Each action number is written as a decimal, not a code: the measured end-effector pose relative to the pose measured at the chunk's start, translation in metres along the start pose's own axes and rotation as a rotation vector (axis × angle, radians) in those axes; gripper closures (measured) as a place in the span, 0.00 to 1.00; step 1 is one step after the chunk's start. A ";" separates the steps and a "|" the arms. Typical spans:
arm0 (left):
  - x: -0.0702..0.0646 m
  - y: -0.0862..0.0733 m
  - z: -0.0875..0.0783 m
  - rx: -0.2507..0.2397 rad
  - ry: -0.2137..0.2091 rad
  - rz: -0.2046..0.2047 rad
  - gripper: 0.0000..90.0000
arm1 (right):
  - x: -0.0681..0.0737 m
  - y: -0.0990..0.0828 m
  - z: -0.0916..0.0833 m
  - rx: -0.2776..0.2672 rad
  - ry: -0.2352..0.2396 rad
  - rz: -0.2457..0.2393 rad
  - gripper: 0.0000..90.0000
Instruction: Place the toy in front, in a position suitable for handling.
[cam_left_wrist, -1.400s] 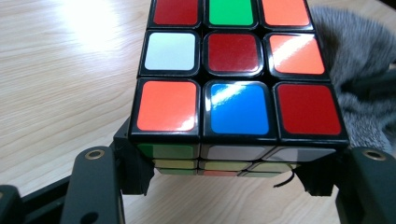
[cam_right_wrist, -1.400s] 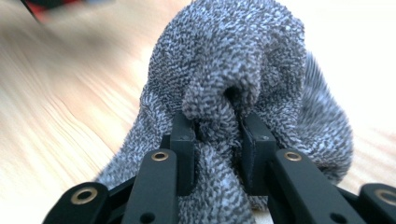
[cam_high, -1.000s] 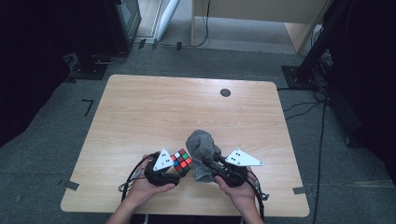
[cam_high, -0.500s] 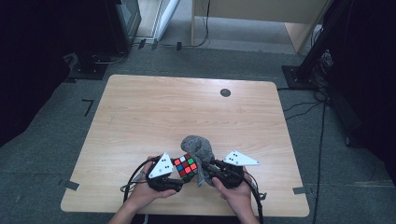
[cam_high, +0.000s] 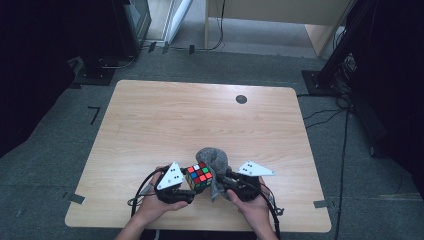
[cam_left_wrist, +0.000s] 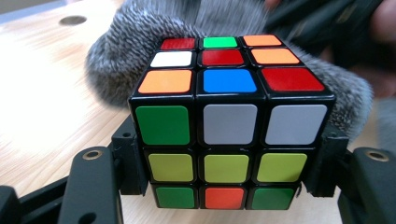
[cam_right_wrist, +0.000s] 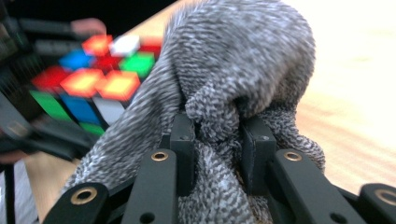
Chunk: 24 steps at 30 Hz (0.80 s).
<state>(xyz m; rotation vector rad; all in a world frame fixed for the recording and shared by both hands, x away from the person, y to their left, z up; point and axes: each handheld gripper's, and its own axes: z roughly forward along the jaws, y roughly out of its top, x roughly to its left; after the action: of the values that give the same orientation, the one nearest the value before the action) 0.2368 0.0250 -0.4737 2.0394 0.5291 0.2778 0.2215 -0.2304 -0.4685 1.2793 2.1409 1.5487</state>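
The wooden table (cam_high: 200, 125) carries both hands at its near edge. The grey cloth (cam_high: 214, 161), bunched, is pinched in the right claw (cam_high: 223, 179) and lies against the cube's far side. The puzzle cube (cam_high: 199, 175) sits clamped by its sides in the left claw (cam_high: 192, 191), near the table's front edge. Wiping the cube looks under way; next, the cloth should rub across a face while the cube stays steady.

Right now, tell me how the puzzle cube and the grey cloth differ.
The puzzle cube is rigid, glossy and multicoloured; the grey cloth is soft, speckled and bunched. The cube sits squarely between the left gripper's jaws; the cloth is pinched in a fold by the right gripper. Both are held close together near the table's front edge.
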 end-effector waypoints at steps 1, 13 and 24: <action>-0.001 -0.001 0.003 0.027 0.017 0.011 0.37 | -0.001 0.003 -0.005 -0.027 -0.005 0.002 0.80; -0.019 0.003 0.015 0.103 0.033 0.093 0.37 | 0.053 0.006 0.000 -0.051 0.002 -0.239 0.78; -0.015 0.004 0.010 0.081 0.058 0.088 0.38 | 0.031 0.009 -0.008 -0.052 -0.054 -0.127 0.78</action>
<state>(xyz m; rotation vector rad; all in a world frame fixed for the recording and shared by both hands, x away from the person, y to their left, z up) 0.2287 0.0090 -0.4749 2.1418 0.4945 0.3744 0.2032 -0.2122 -0.4480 1.1323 2.0908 1.4923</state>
